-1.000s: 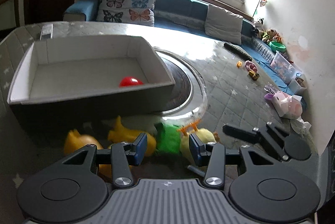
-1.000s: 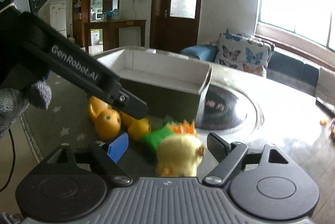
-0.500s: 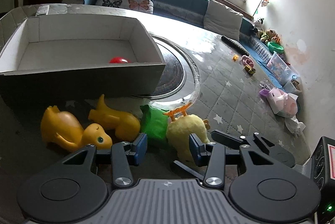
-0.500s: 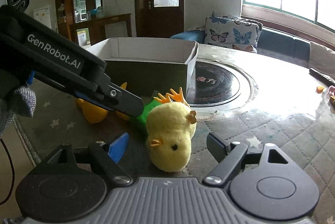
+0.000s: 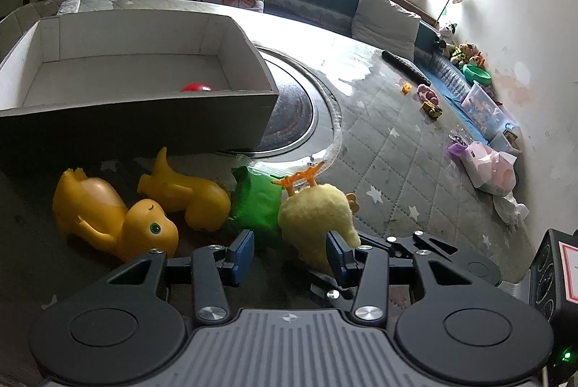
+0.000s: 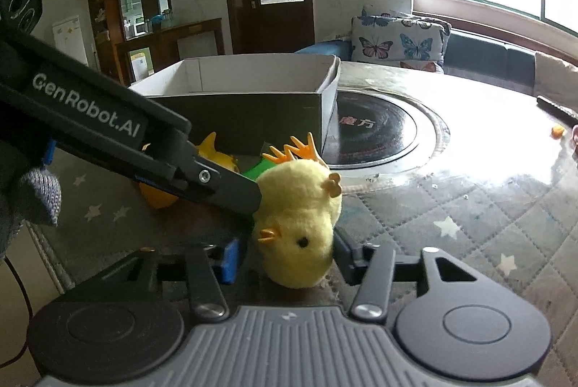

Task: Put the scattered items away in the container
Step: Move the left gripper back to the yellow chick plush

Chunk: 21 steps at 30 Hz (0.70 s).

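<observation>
A yellow plush chick [image 6: 296, 224] with an orange comb stands on the quilted table, in front of the open cardboard box [image 6: 253, 108]. My right gripper [image 6: 289, 260] has the chick between its jaws, which are closing, and the pads meet its sides. My left gripper [image 5: 289, 253] is open just above and nothing is gripped; one of its fingers [image 6: 216, 181] touches the chick's upper left. A green toy [image 5: 256, 202] and two orange rubber animals [image 5: 115, 224] [image 5: 188, 195] lie beside the chick [image 5: 318, 213]. A red ball [image 5: 195, 87] sits inside the box [image 5: 144, 112].
A round black glass plate [image 5: 292, 108] is set into the table right of the box. A remote [image 5: 404, 67] and small toys [image 5: 430, 98] lie far across the table. A pink bag [image 5: 487, 166] sits at the right edge. A gloved hand [image 6: 32, 199] holds the left gripper.
The right gripper's jaws have narrowed from wide apart to the chick's sides. Both views have sunk a little closer to the toys, and the left finger now reaches the chick.
</observation>
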Each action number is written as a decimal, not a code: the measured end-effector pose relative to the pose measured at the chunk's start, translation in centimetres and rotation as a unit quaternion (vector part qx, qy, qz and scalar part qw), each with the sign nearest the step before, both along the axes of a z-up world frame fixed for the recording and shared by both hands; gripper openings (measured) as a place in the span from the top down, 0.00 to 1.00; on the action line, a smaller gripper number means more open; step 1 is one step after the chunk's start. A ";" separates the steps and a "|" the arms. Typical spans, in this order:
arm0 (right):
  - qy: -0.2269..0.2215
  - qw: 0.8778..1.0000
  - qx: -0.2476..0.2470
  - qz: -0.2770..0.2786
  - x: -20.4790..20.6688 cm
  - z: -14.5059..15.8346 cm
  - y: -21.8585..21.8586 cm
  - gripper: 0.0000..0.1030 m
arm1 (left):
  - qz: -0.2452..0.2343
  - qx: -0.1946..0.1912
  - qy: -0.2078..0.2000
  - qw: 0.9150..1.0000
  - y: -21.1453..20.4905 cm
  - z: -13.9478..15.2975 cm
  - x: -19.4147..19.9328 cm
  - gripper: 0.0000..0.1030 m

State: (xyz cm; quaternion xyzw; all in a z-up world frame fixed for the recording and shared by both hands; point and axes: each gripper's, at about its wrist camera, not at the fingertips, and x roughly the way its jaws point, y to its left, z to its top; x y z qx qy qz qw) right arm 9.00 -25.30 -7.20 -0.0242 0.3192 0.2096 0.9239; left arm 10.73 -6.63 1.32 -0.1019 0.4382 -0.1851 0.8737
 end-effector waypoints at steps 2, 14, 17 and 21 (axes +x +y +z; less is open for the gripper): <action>0.002 1.000 0.003 -0.001 0.0 0.0 -0.2 0.57 | -0.002 -0.001 0.001 1.000 -0.1 0.0 -0.1 0.55; 0.008 1.000 0.002 0.000 -1.4 0.1 -0.9 0.59 | -0.017 -0.007 0.006 1.000 -1.0 -0.2 -0.4 0.55; 0.010 1.000 0.001 -0.001 -1.9 0.2 -1.2 0.59 | -0.025 -0.010 0.009 1.000 -1.4 -0.2 -0.5 0.55; 0.013 1.000 0.001 -0.003 -2.7 0.3 -1.5 0.59 | -0.034 -0.012 0.011 0.999 -1.9 -0.2 -0.7 0.55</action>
